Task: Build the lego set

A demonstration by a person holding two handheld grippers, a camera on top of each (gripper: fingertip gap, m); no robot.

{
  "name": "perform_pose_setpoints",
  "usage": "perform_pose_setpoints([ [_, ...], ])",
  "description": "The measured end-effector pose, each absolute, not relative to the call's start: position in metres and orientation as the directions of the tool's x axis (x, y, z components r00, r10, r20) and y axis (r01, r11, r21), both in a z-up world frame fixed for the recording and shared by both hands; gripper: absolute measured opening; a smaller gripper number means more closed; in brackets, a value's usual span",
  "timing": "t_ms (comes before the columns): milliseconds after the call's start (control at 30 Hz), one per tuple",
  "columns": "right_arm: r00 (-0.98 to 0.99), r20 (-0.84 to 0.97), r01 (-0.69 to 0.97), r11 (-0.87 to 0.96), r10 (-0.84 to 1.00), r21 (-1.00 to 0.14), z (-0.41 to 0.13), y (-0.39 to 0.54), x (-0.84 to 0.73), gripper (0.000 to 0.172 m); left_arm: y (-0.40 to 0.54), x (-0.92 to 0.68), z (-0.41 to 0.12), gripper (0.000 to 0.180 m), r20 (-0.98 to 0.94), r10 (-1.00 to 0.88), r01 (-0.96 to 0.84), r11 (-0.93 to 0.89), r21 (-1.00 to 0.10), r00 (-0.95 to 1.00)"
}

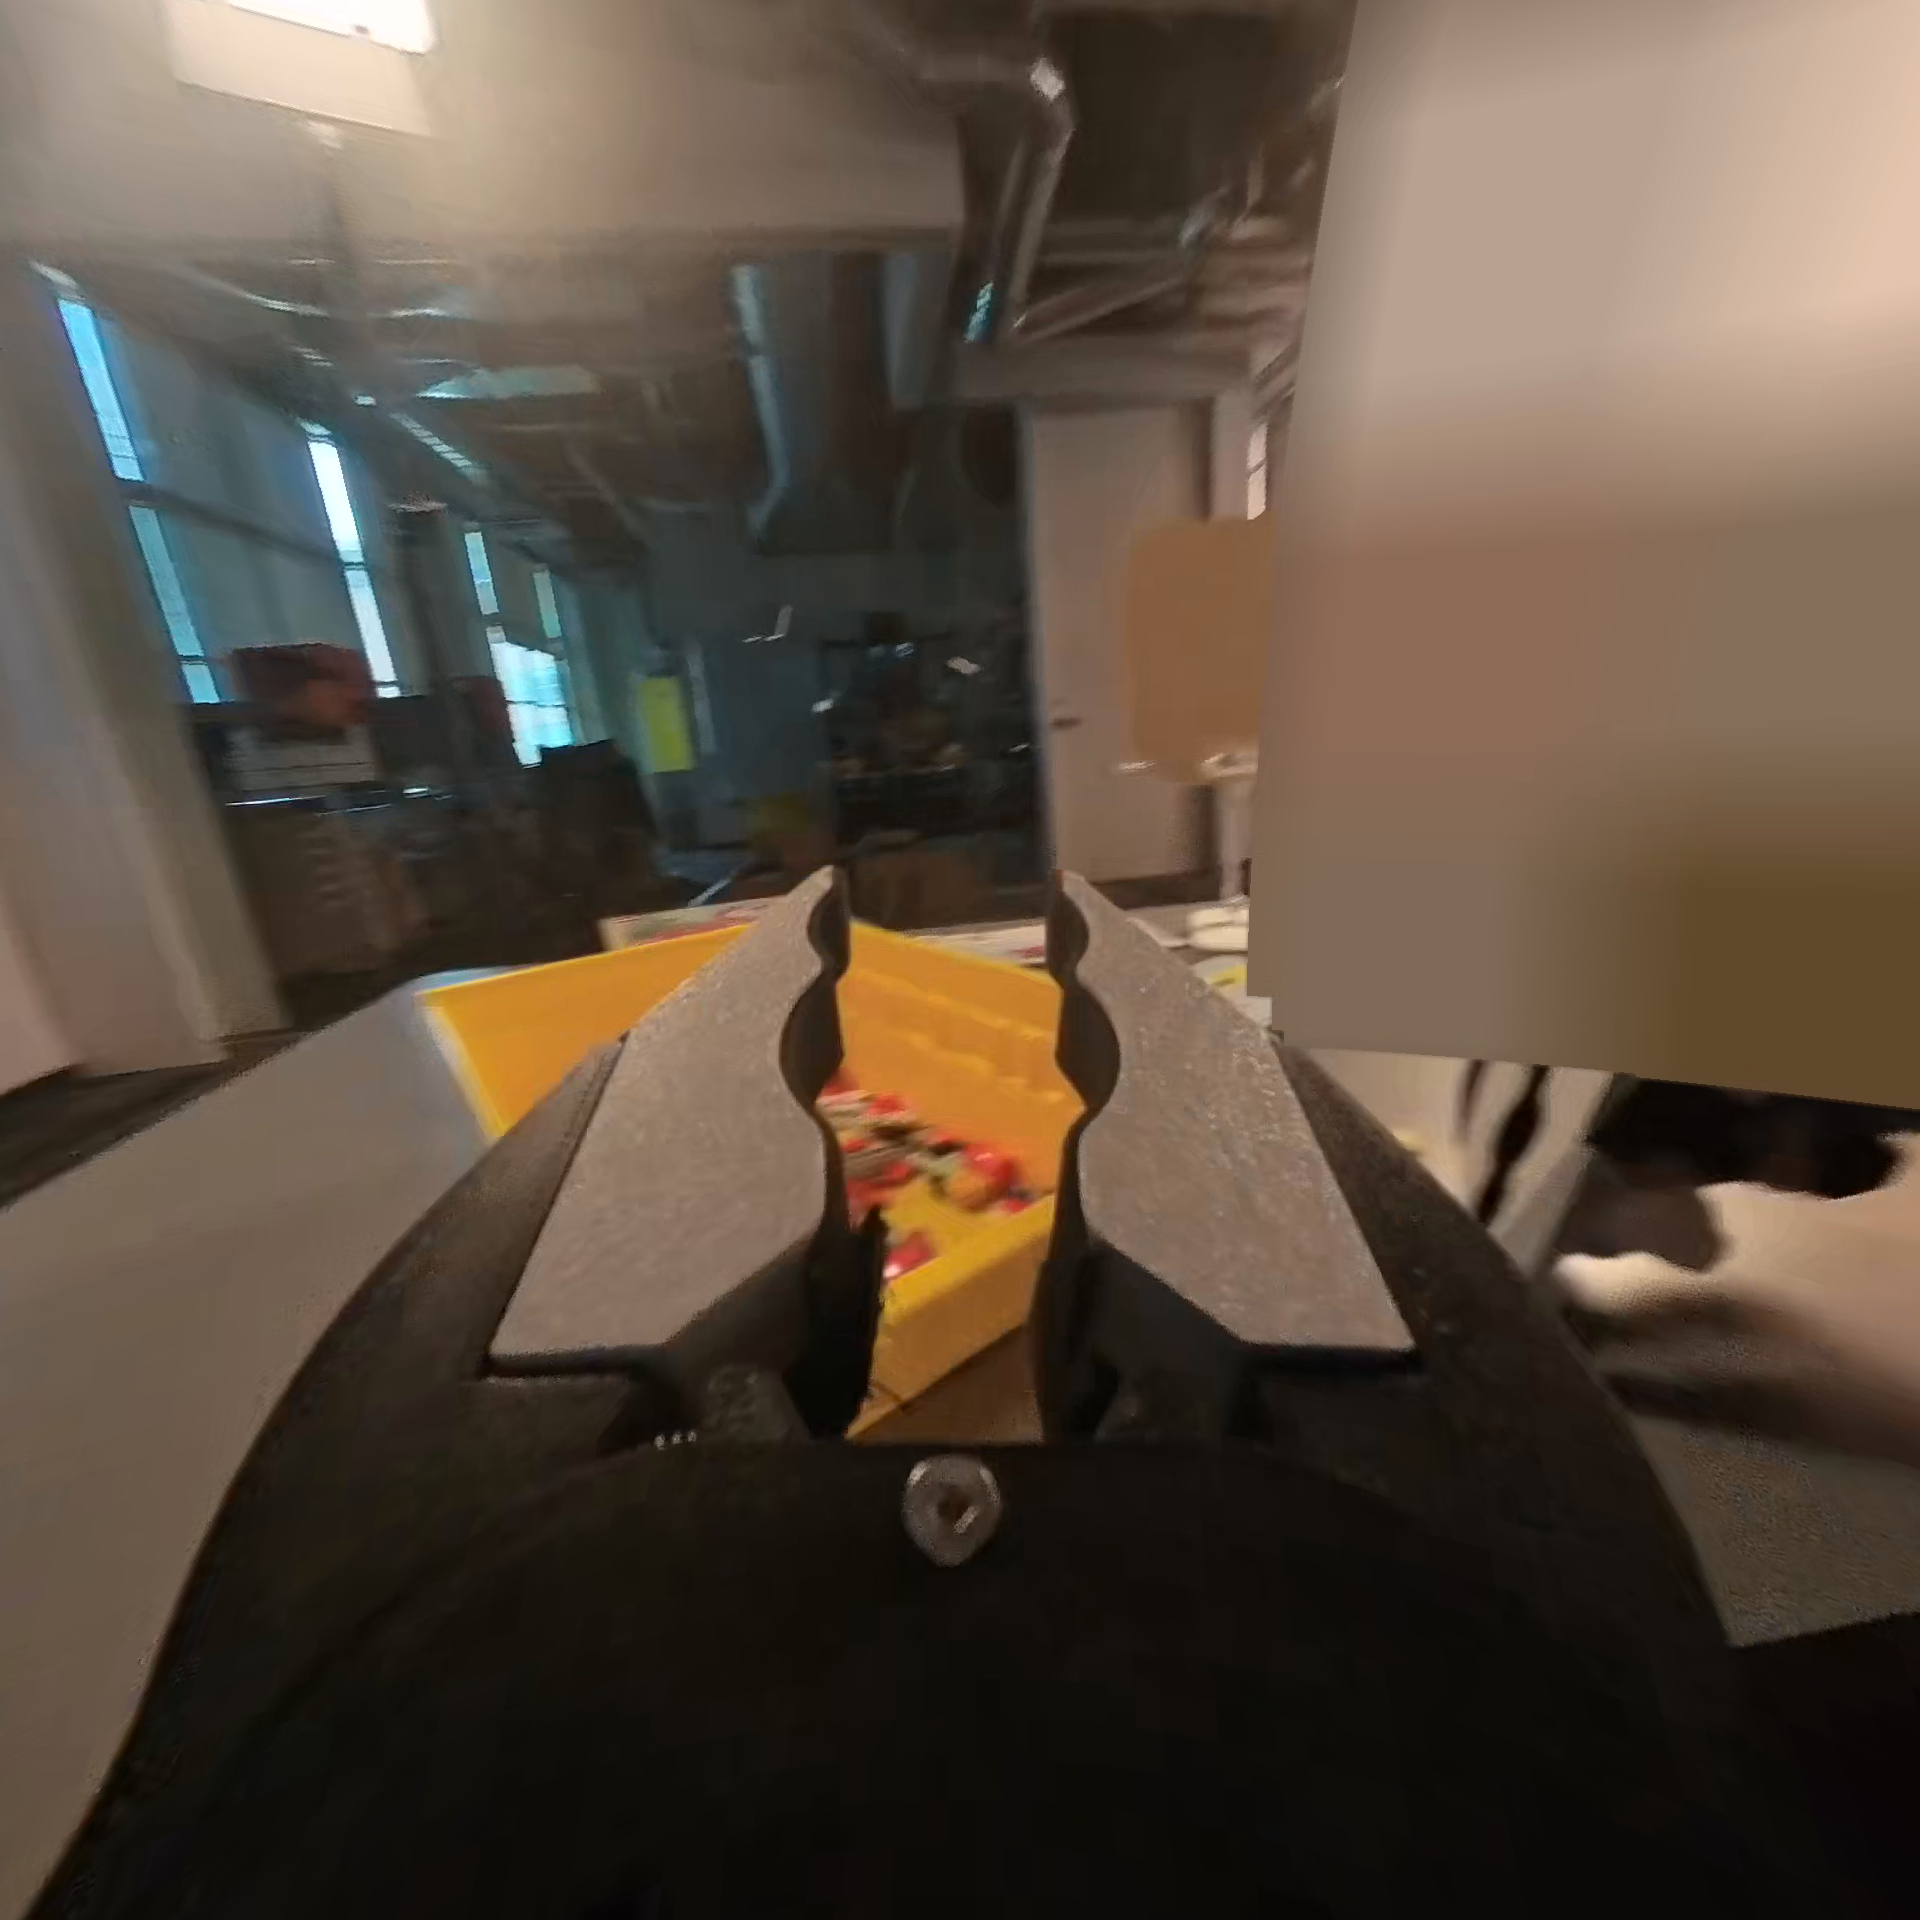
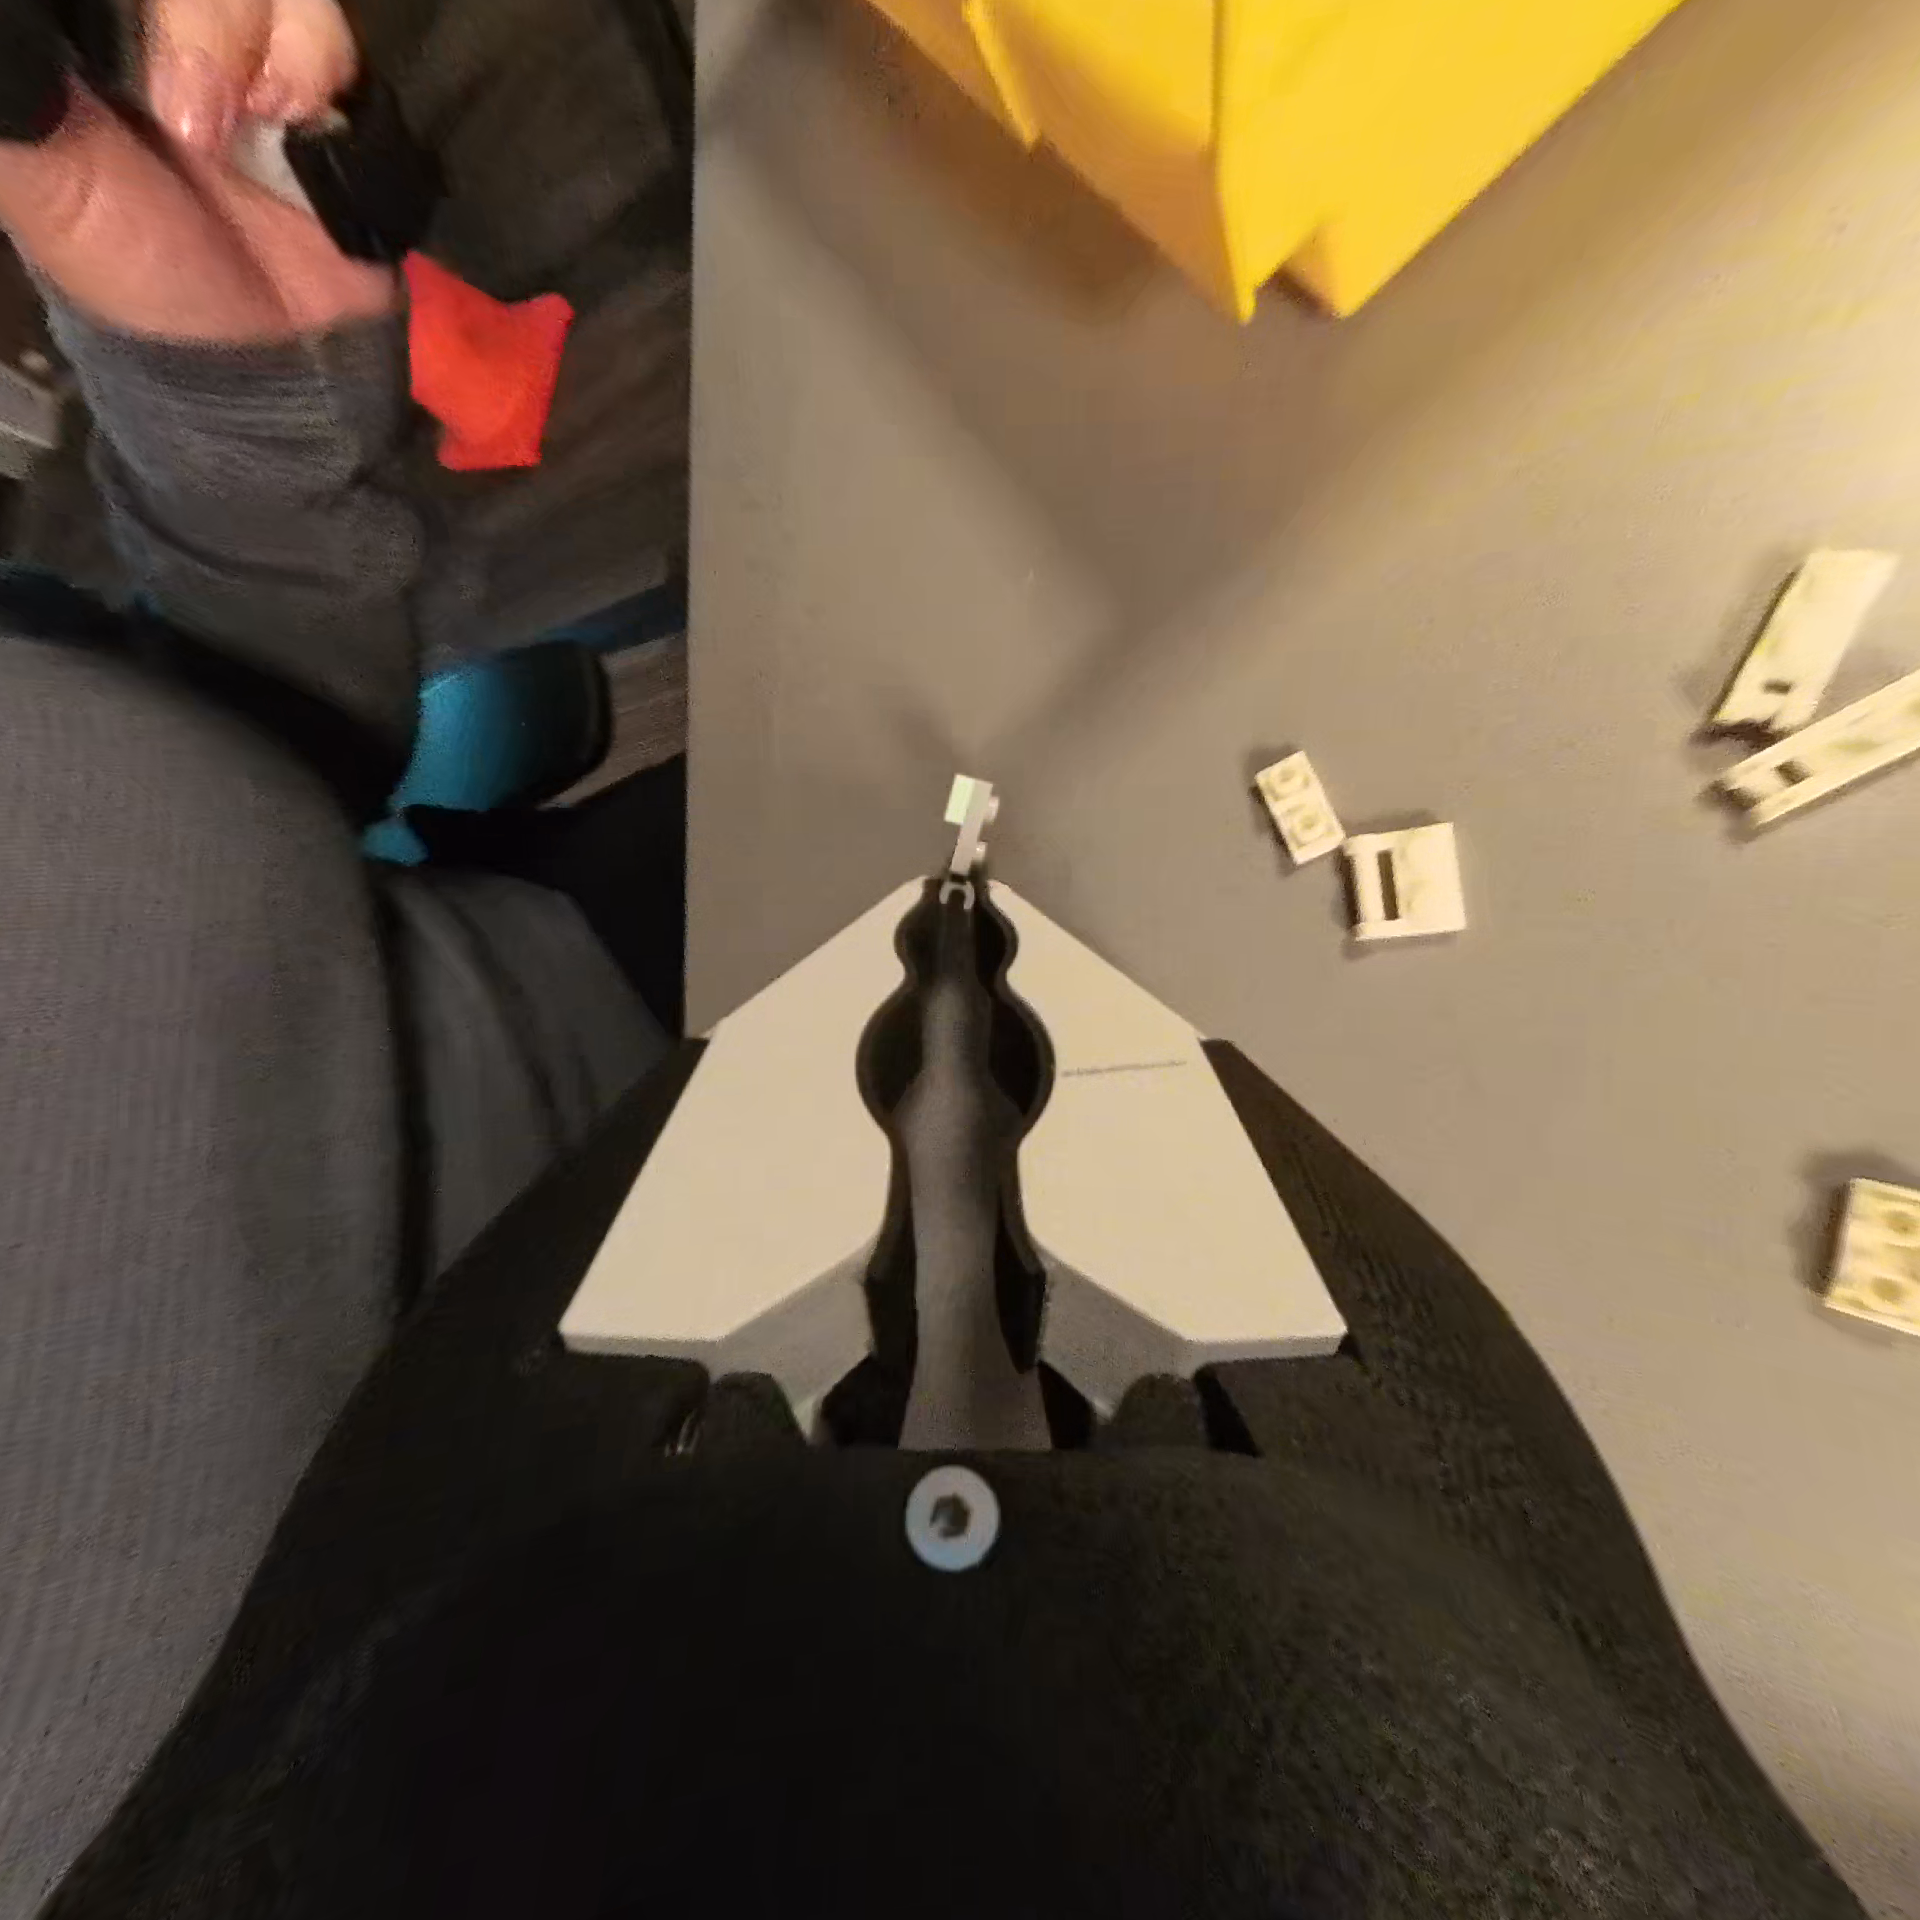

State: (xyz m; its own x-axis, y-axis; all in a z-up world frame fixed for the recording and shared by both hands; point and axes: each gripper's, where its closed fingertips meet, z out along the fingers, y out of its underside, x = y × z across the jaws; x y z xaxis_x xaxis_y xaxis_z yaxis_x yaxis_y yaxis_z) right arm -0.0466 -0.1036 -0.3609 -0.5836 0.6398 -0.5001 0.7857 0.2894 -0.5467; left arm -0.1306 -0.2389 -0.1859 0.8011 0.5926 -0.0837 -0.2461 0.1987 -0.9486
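Up above the yellow bin, the left gripper is held in the air with its jaws spread and nothing between them; through the gap shows the bin's inside, where a heap of small red and mixed-colour pieces lies on the bottom. The bin stands on the grey counter.

Meanwhile the right gripper points down at the counter, its jaws pressed together on the lower end of a small light-grey studded piece, which sticks out past the tips. A corner of the bin shows beyond it. Nearer the right gripper than the bin, several cream pieces lie scattered on the counter. On the bin's far side, off the counter's edge, a hand in a grey sleeve grips a black handle.
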Motion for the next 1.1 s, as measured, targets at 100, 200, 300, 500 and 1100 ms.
perform_pose_setpoints([
  [100,-0.583,-0.521,0.8,0.33,0.623,-0.501,-0.365,-0.105,-0.042,0.004,-0.264,-0.15,-0.185,0.036,-0.127,0.671,-0.292,0.138,-0.946,0.731],
  [200,-0.604,-0.508,0.79,0.381,0.614,-0.48,-0.368,-0.108,-0.039,0.004,-0.28,-0.166,-0.189,0.036,-0.111,0.7,-0.282,0.132,-0.95,0.705],
  [300,-0.627,-0.485,0.776,0.43,0.609,-0.462,-0.368,-0.11,-0.036,0.004,-0.29,-0.183,-0.2,0.036,-0.089,0.72,-0.239,0.11,-0.965,0.688],
  [500,-0.626,-0.46,0.778,0.469,0.63,-0.417,-0.369,-0.112,-0.033,0.004,-0.296,-0.2,-0.209,0.018,-0.052,0.709,-0.176,0.102,-0.979,0.703],
  [1100,-0.647,-0.237,0.743,0.531,0.724,-0.406,-0.369,-0.093,-0.048,0.014,-0.3,-0.215,-0.214,0.017,-0.043,0.722,-0.172,0.106,-0.979,0.69],
])
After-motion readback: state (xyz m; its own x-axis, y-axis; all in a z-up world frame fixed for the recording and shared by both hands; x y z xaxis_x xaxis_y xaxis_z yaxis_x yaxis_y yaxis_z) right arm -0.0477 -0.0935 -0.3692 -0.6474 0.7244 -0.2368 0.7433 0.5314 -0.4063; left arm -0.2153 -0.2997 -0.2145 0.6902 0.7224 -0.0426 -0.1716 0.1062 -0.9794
